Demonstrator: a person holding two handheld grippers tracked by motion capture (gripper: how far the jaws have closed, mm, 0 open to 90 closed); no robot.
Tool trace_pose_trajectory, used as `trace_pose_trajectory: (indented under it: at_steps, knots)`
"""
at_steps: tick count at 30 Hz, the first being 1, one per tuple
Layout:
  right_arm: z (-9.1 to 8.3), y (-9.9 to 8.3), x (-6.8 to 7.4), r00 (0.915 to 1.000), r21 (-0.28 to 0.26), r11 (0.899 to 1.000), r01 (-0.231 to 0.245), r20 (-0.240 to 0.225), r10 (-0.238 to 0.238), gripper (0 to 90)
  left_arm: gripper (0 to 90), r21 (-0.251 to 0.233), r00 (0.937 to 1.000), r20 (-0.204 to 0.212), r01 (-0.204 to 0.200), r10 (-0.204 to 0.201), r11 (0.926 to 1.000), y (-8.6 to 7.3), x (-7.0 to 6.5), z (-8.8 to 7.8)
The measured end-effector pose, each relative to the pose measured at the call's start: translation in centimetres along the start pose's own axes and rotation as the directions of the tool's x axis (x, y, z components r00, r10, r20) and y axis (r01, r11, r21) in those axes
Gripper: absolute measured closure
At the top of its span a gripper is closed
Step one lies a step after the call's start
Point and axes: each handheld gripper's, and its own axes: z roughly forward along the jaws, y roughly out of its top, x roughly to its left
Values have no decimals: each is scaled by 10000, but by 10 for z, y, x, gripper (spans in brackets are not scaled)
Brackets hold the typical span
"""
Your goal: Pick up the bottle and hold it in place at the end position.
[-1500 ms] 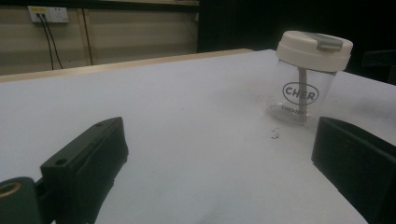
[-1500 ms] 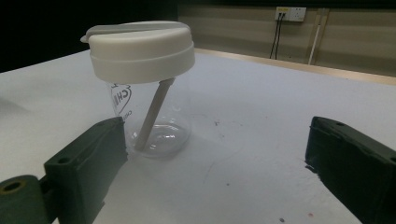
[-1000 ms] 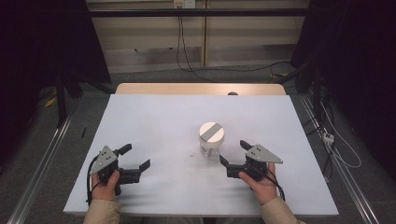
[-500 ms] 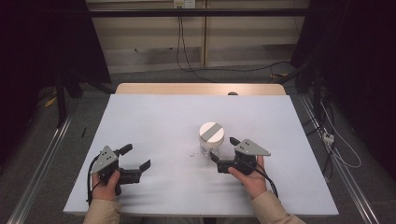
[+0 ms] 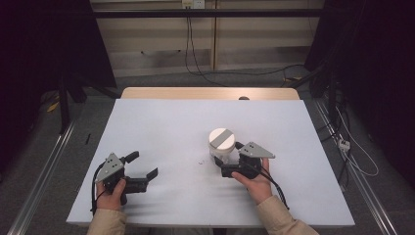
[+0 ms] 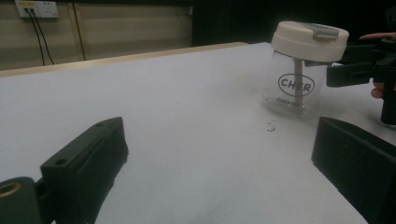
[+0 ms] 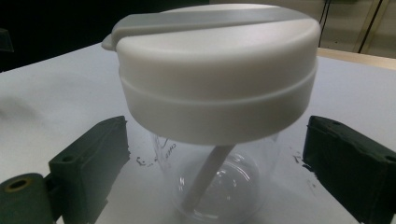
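Note:
A clear glass jar [image 5: 221, 144] with a white lid and a grey strip across the top stands upright right of the table's middle. My right gripper [image 5: 229, 159] has come up to it from the near right. Its jaws stand on either side of the jar [image 7: 219, 84], have just been closing a little, and a gap still shows at each pad. The left gripper view shows the jar [image 6: 303, 70] at the far right with the right gripper [image 6: 355, 70] beside it. My left gripper [image 5: 143, 165] rests open at the near left, with nothing between its fingers [image 6: 88, 158].
The white table top [image 5: 171, 122] has a wooden strip [image 5: 205, 93] along its far edge. A few dark specks [image 5: 200, 161] lie just left of the jar. Cables [image 5: 195, 58] run over the floor behind the table and at its right.
My right gripper has slid left across the table to the jar, and the jar now stands between its jaws. The left gripper and the jar have stayed put.

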Motion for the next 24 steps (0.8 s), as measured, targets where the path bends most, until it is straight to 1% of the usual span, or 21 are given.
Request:
trace_pose_trajectory:
  at_steps: [4,15,20,21,24]
  knots:
    - [6,2,1,10000,72,10000,-38,-79,38,68,32,16,10000,14,8,-8,10000,0,0,0]
    - [22,3,-1,9997,299,9993,-234,-50,235,86,32,46,10000,36,34,-35,10000,0,0,0]
    - [28,5,1,10000,366,9993,-10,-18,11,101,32,30,10000,27,23,-23,10000,0,1,0]
    - [28,5,1,10000,351,9994,-53,-16,53,105,32,33,10000,17,19,-19,10000,0,1,0]
    - [30,5,1,10000,375,9993,38,22,-39,120,32,71,10000,15,-26,26,10000,0,1,0]
